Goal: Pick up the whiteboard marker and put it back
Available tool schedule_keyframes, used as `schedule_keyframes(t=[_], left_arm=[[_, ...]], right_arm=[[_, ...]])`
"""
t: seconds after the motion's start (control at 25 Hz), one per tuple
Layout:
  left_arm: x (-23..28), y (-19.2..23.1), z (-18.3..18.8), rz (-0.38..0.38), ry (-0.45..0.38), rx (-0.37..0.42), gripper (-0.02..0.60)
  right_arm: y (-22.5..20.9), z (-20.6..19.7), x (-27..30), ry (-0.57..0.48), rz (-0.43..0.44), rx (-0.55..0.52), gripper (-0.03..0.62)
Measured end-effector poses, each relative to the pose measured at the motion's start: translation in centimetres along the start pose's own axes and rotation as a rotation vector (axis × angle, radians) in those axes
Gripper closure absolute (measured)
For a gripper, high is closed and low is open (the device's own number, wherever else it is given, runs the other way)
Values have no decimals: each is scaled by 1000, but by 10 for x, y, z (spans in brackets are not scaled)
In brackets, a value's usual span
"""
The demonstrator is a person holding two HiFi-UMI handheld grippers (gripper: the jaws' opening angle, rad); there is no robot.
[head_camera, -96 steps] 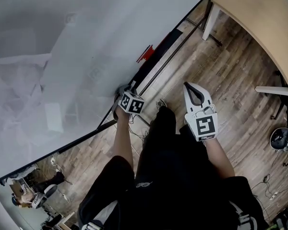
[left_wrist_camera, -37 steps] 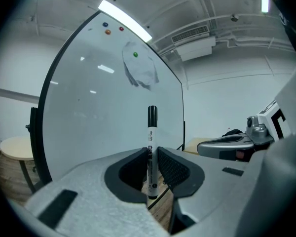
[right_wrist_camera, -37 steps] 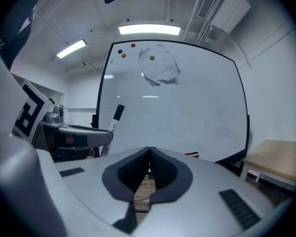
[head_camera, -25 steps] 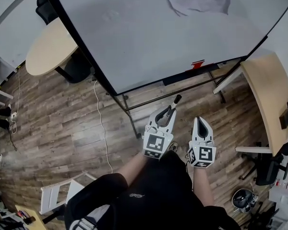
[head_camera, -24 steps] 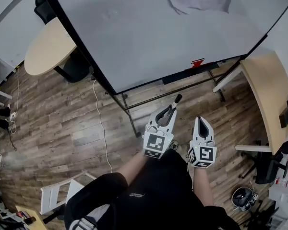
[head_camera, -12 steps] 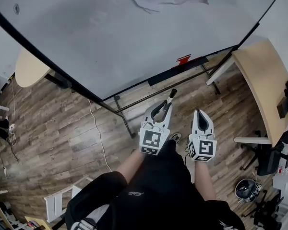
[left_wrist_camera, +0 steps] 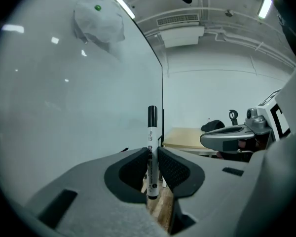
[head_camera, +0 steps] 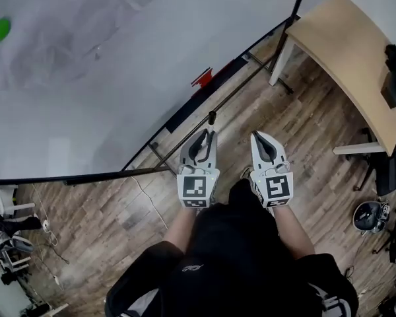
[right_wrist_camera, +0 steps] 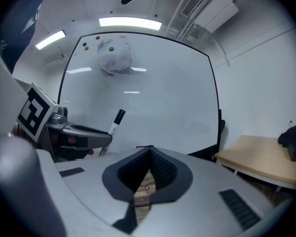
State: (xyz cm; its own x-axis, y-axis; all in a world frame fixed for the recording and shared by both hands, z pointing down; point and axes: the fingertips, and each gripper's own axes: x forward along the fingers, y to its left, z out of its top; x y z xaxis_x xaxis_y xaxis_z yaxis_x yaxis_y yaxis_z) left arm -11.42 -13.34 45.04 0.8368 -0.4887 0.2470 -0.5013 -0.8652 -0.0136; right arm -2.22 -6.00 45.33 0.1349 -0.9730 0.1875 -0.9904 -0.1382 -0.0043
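White whiteboard (head_camera: 86, 111) fills the left, with its dark tray (head_camera: 224, 73) along the bottom edge. The left gripper (head_camera: 207, 133) is clamped on the whiteboard marker (left_wrist_camera: 152, 132), cap up, well short of the tray. The right gripper (head_camera: 258, 136) is pinched together and empty. Pickup looks done, so I'd say next is carrying the marker forward and laying it in the tray.

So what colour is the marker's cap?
The cap is black; the left gripper view shows it best.
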Motion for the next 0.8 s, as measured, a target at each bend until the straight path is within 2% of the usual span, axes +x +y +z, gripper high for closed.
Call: schedule_keyframes(t=[0.12, 0.24, 0.36, 0.48, 0.6, 0.8], left_arm=[[36, -19, 0, -15, 57, 48, 515], [76, -39, 4, 7, 115, 140, 515], [103, -43, 2, 43, 185, 232, 515], [127, -47, -3, 39, 254, 293, 515], [150, -47, -6, 28, 304, 321, 515], [182, -44, -19, -18, 400, 325, 516]], right_arm=[[-39, -8, 4, 6, -13, 53, 592], [-78, -5, 6, -6, 0, 71, 592], [-102, -6, 7, -13, 7, 91, 592], [-126, -13, 5, -13, -5, 126, 592], [-148, -17, 6, -15, -26, 142, 592], [-176, -25, 19, 0, -54, 162, 592]])
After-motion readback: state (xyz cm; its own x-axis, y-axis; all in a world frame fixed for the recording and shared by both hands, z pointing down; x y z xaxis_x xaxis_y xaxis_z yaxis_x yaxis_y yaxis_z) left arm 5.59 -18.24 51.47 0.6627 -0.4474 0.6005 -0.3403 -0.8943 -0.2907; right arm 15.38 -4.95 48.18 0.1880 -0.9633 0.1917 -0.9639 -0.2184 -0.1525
